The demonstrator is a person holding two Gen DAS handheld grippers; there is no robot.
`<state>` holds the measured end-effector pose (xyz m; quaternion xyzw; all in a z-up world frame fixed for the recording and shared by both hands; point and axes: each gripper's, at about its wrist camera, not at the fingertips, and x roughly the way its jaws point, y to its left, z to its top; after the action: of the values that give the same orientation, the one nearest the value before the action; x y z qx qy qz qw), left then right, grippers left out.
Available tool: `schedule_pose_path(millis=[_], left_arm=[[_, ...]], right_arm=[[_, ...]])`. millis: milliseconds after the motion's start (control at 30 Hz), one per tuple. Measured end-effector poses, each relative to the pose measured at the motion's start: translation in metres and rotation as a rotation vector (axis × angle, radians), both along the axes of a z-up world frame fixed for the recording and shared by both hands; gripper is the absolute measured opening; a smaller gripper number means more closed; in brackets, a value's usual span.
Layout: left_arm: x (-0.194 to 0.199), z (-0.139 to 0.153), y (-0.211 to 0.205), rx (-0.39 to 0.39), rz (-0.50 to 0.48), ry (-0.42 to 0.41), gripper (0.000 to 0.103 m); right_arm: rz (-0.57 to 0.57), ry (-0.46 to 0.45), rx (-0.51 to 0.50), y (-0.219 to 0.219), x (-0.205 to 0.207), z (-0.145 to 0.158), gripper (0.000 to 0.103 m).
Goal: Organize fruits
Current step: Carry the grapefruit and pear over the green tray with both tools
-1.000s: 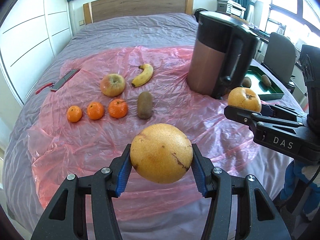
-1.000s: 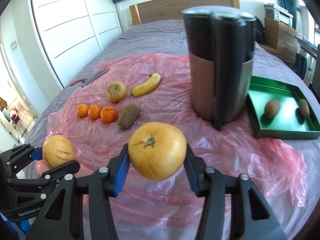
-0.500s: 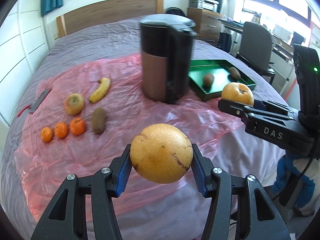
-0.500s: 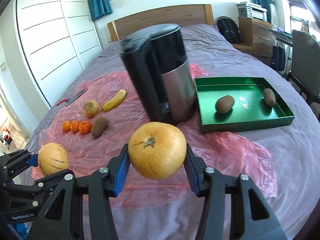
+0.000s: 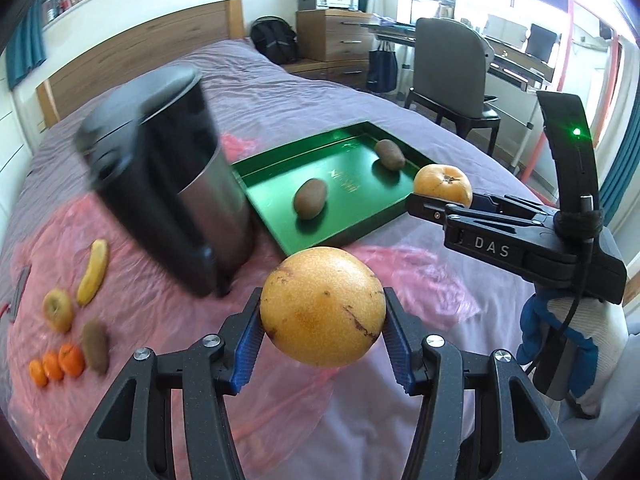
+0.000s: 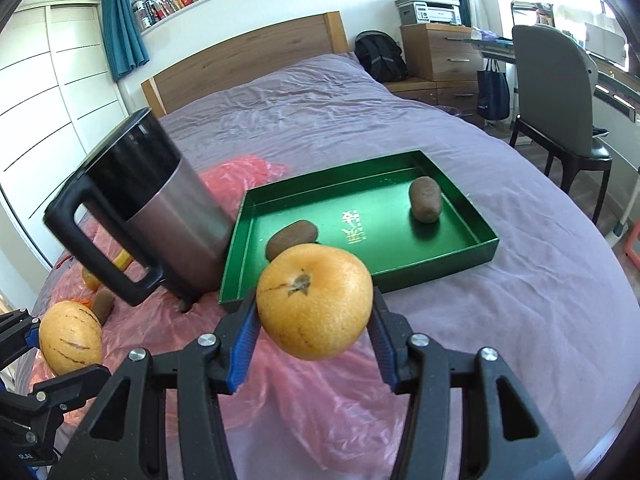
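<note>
Two round yellow fruits carried in the air, one per gripper, both above the pink plastic sheet (image 6: 320, 392) on the bed, short of the green tray (image 6: 476, 258).

Left fruit (image 5: 322, 306): pinched at its widest pt by left gripper (image 5: 322, 354), blue pads on both sides. Brown scars on skin; no crushing visible.

Right fruit (image 6: 314, 301): pinched likewise by right gripper (image 6: 312, 354), stem end toward camera, nearer the tray's near wall.

Tray contents: 2 kiwis (image 6: 292, 237), well apart, free floor between them and toward near corner.

Risks, as judged:
- Round, smooth fruit held on narrow pads w/ nothing under it; quick swing or wrist roll could spin it out. Soft landing on bed, but likely roll-off.
- Kettle (image 5: 168, 184) just beside tray's left wall; left approach could clip it and tip it.
- Grippers near each other; both going for tray together risks collision.
- Release above tray floor: fruit may roll into a kiwi or over the low wall. Tray on soft bedding, may tilt.

Other fruit (banana (image 5: 93, 267), apple, kiwi, 3 small oranges) left of kettle, blurred.
</note>
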<state>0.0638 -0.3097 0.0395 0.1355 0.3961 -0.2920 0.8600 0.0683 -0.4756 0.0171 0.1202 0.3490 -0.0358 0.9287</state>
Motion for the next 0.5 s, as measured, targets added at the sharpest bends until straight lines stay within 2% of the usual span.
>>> schedule_pose_path(millis=[300,500], left_arm=[[0.057,-0.013,-0.069,0.032,-0.042,0.006,0.050],[0.090,-0.032,-0.110,0.069,-0.060,0.004,0.050]], right_arm=[[-0.049,0.004,-0.014,-0.060,0.048,-0.013,0.043],[-0.084,0.026,-0.018,-0.091,0.083,-0.031,0.042]])
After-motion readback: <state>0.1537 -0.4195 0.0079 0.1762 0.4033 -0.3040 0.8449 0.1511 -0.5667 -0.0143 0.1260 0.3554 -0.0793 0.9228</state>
